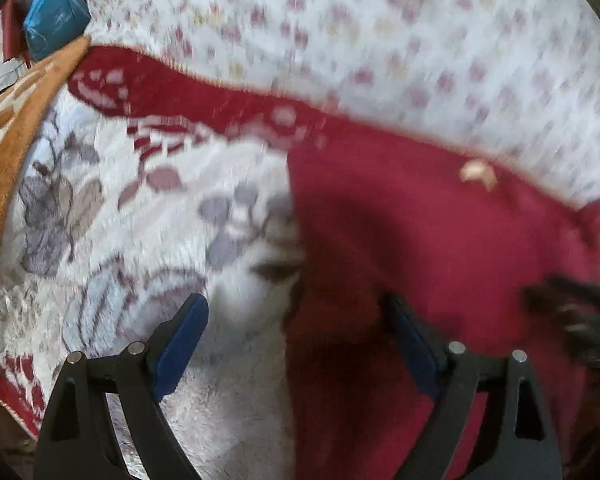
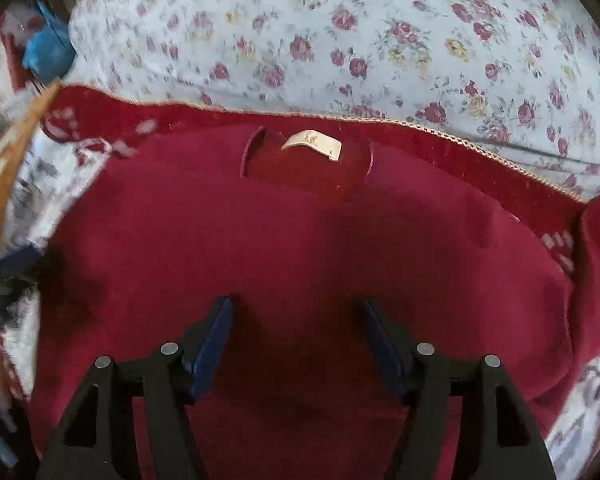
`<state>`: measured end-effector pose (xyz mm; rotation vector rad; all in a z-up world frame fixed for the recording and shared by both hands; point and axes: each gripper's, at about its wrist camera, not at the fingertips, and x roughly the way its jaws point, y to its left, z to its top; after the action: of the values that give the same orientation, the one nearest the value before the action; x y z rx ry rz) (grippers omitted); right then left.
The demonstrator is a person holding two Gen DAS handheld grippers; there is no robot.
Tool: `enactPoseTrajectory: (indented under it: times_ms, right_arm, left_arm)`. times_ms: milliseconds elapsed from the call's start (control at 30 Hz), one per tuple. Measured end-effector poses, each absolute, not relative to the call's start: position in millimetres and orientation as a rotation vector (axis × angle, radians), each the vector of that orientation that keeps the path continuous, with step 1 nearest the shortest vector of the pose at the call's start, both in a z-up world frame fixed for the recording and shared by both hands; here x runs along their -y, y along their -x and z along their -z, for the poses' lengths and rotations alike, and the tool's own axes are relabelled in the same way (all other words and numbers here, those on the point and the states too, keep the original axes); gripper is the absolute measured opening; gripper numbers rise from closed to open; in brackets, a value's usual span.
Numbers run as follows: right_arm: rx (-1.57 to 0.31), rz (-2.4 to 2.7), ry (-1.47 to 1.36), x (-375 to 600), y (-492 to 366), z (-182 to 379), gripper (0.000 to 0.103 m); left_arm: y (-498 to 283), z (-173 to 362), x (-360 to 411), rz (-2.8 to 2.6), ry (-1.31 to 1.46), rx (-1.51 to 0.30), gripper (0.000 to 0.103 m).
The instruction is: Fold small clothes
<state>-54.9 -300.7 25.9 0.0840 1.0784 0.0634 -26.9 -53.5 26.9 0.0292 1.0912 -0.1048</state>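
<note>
A small dark red garment [image 2: 300, 248] lies flat on a plush blanket, its neck opening and cream label [image 2: 314, 143] at the far side. My right gripper [image 2: 296, 312] is open and hovers over the garment's near middle, holding nothing. In the blurred left wrist view the same garment [image 1: 440, 248] fills the right half, label [image 1: 478, 172] far right. My left gripper [image 1: 296, 312] is open, straddling the garment's left edge, one finger over the white blanket, the other over red cloth. The right gripper shows as a dark blur [image 1: 580, 320] at the right.
The blanket [image 1: 140, 208] is white plush with grey-purple flowers and a red border [image 2: 480, 156]. A floral sheet [image 2: 380, 40] lies behind. An orange-and-white cloth [image 1: 12, 152] sits at the left, a blue bag [image 1: 56, 20] at the far left corner.
</note>
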Motion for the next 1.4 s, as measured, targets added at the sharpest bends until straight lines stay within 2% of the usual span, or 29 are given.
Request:
enactPoseTrajectory:
  times_ms: [100,167,333,567,733,1100,1233,1333,1400]
  right_arm:
    - [-1.029,-0.046,-0.09,317.3,73.1,-43.3,0.075]
    - [-1.02,0.006,-0.096,332.4,83.3,-45.9,0.083]
    - [-1.079,0.064,-0.123,369.2,107.8,-39.6,0.083]
    - [-0.94,0.048,-0.26,385.4,118.1,-48.0,0.084]
    - [-0.959,0.062,-0.227,381.7,105.5,-31.4,0.084]
    - [-0.977,0.059,-0.14,375.7,99.9,-24.9,0.087]
    - [-0.969,0.053,-0.154,379.1,100.9,-24.8,0.088]
    - [-0.952,0.039,-0.221,388.7,103.5,-31.2,0.088]
    - [-0.925,0.048,-0.277,400.8,106.7,-40.1,0.088]
  left_arm:
    - [31.7,-26.2,44.2,0.095,0.035,-1.082,0.093]
    - [34.2,-29.9,41.7,0.093,0.041,-1.074,0.093]
    - [44.1,-47.7,54.5,0.092,0.005,-0.999,0.093]
    - [50.9,-66.8,76.8,0.086,-0.039,-0.898,0.093]
    - [50.6,-64.2,91.1,0.082,-0.093,-0.877,0.093]
    - [49.8,-56.1,102.5,0.111,-0.121,-0.879,0.093]
    - [38.7,-34.4,106.8,0.126,-0.108,-0.968,0.093]
    - [34.5,-21.2,110.1,0.098,-0.129,-0.98,0.1]
    - [33.0,-21.4,109.6,0.098,-0.12,-0.994,0.1]
